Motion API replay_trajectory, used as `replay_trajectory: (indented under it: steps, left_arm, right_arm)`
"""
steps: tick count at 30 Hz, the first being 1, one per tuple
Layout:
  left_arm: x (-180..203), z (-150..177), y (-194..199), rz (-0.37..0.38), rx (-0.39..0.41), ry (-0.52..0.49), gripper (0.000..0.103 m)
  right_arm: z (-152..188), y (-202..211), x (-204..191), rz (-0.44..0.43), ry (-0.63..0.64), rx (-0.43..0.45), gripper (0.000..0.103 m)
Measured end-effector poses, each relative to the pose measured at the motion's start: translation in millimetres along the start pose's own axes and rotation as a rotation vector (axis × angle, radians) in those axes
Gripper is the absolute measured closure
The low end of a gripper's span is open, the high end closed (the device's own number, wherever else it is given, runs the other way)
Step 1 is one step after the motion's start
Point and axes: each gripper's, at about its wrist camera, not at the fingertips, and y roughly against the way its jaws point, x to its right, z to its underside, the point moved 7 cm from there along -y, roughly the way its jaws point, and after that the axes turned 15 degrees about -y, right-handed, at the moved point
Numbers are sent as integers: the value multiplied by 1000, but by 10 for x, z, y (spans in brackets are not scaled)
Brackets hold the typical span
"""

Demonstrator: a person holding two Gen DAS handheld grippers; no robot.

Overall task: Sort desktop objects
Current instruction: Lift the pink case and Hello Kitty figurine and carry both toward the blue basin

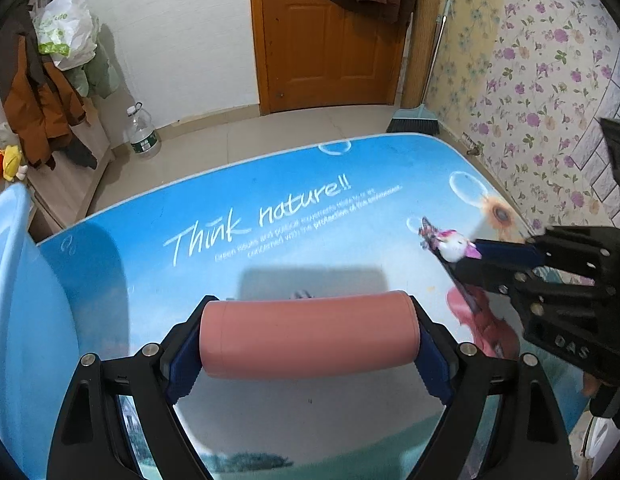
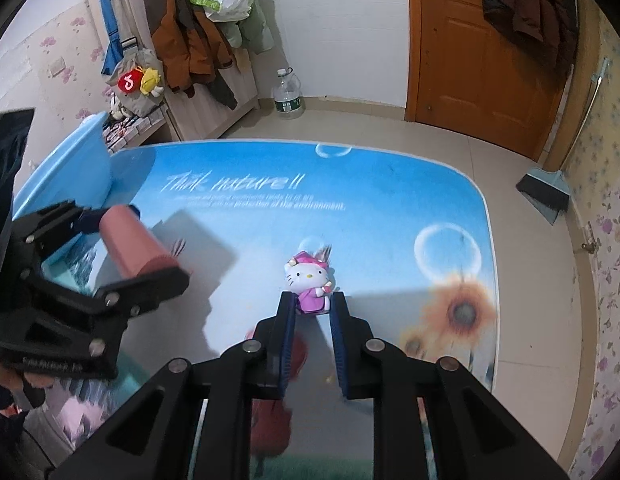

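Note:
My left gripper [image 1: 310,336] is shut on a pink cylinder [image 1: 310,334], held sideways by its two ends above the blue printed table [image 1: 269,208]. It also shows in the right wrist view [image 2: 135,246] at the left. My right gripper [image 2: 312,304] is shut on a small Hello Kitty figure [image 2: 310,280] in a purple dress, held above the table. In the left wrist view the figure [image 1: 454,246] sits at the tips of the right gripper [image 1: 462,254] at the right.
A light blue plastic basin [image 1: 13,300] stands at the table's left edge, next to the left gripper; it shows in the right wrist view [image 2: 69,168] too. A broom [image 2: 546,192], a water bottle [image 2: 287,94] and hung coats lie beyond the table.

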Motion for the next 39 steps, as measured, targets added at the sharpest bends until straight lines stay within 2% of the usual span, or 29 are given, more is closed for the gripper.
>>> replay_trajectory:
  steps: [16,21,24,39]
  left_arm:
    - [140,415,301,0,-15,18,15]
    - [173,570,376,1,-23,22,15]
    - [167,625,427,-2,-21,31,15]
    - [110,861,659,-13,-4,55,15]
  right_arm:
    - [588,400,-49,-17,-103,22,84]
    - [728,465,-153,24,-73,47,84]
    - [816,518,-189,20,-75,51,84]
    - [1032,645,-364,14,-96,48,84]
